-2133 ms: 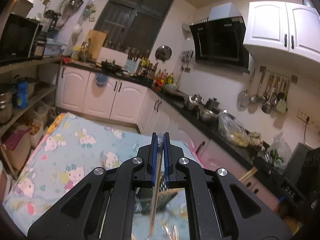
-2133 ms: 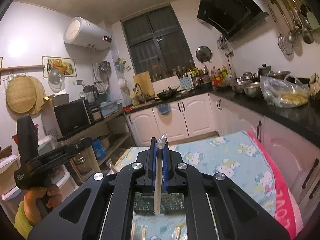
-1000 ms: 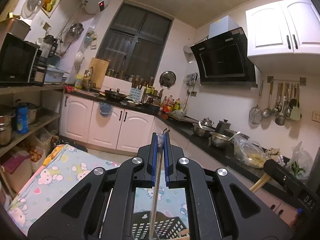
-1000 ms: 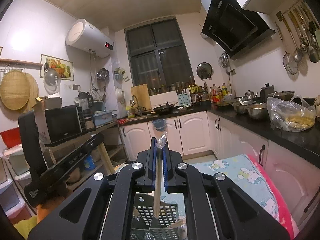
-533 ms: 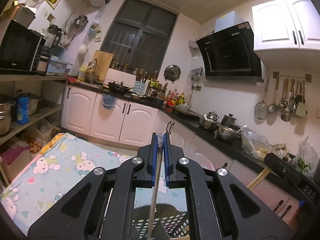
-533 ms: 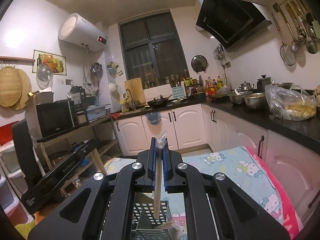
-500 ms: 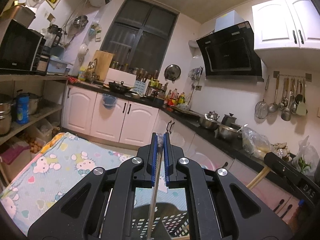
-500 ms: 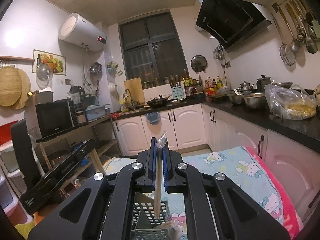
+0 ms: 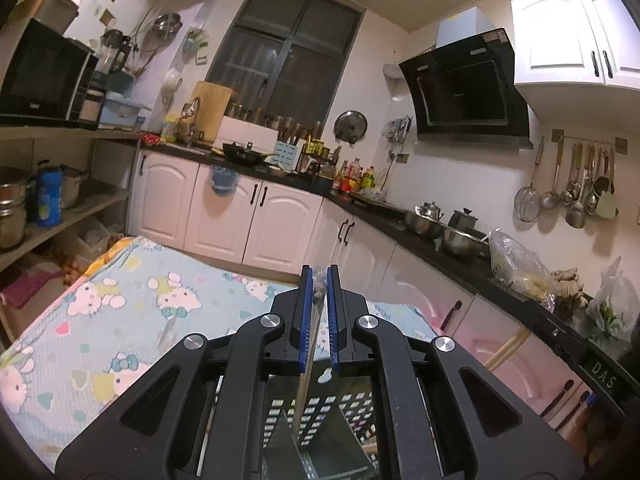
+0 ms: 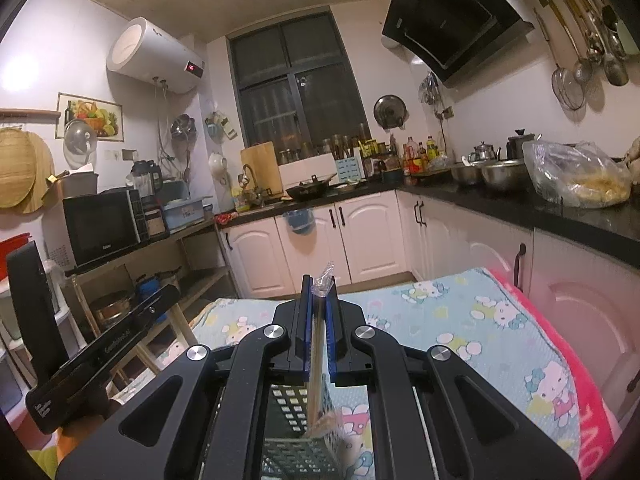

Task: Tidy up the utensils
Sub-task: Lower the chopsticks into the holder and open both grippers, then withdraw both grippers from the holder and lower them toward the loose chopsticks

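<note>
Both grippers lower toward black perforated plastic utensil basket (image 9: 320, 432), now larger at 6 o'clock.
Left gripper (image 9: 319, 320) and right gripper (image 10: 319, 328) each clamp one wrapped wooden chopstick (image 10: 316, 364); insertion step; next, release inside.

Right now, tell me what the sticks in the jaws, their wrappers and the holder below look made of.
Sticks: pale, matte, straight; probably wood or bamboo chopsticks.
Wrappers: clear, crinkled, glinting; thin plastic film.
Holder: dark grey walls punched with rows of square holes, faint sheen; plastic or coated metal, cannot tell which.
</note>
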Demonstrator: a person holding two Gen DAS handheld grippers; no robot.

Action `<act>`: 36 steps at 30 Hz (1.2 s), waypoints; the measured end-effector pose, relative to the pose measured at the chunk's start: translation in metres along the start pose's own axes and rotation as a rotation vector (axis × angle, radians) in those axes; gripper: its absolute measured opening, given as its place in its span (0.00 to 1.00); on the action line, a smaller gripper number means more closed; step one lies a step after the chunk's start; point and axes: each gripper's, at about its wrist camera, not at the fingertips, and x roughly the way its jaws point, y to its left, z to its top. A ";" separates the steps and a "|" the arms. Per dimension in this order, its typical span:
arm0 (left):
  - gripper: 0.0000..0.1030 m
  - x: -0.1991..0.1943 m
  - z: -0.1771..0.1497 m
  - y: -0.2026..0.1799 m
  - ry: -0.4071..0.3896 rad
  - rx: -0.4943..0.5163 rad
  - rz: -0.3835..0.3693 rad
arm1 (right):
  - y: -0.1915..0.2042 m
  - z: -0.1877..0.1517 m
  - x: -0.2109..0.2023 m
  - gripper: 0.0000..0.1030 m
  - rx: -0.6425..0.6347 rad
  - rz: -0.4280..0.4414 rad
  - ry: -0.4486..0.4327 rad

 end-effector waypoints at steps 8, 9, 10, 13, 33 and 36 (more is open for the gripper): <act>0.02 -0.010 -0.003 0.004 0.045 -0.019 0.006 | -0.003 -0.009 -0.007 0.07 0.027 0.006 0.041; 0.02 -0.011 -0.003 0.005 0.052 -0.021 0.006 | -0.003 -0.010 -0.008 0.10 0.029 0.008 0.047; 0.02 -0.012 -0.004 0.006 0.060 -0.024 0.009 | -0.002 -0.010 -0.009 0.13 0.031 0.006 0.051; 0.04 -0.017 -0.005 0.009 0.085 -0.046 0.006 | -0.002 -0.012 -0.012 0.14 0.037 0.004 0.057; 0.28 -0.045 -0.022 0.009 0.200 -0.064 0.000 | -0.004 -0.025 -0.032 0.33 0.046 -0.002 0.129; 0.33 -0.050 -0.025 0.009 0.215 -0.064 0.000 | -0.003 -0.027 -0.037 0.34 0.045 -0.001 0.139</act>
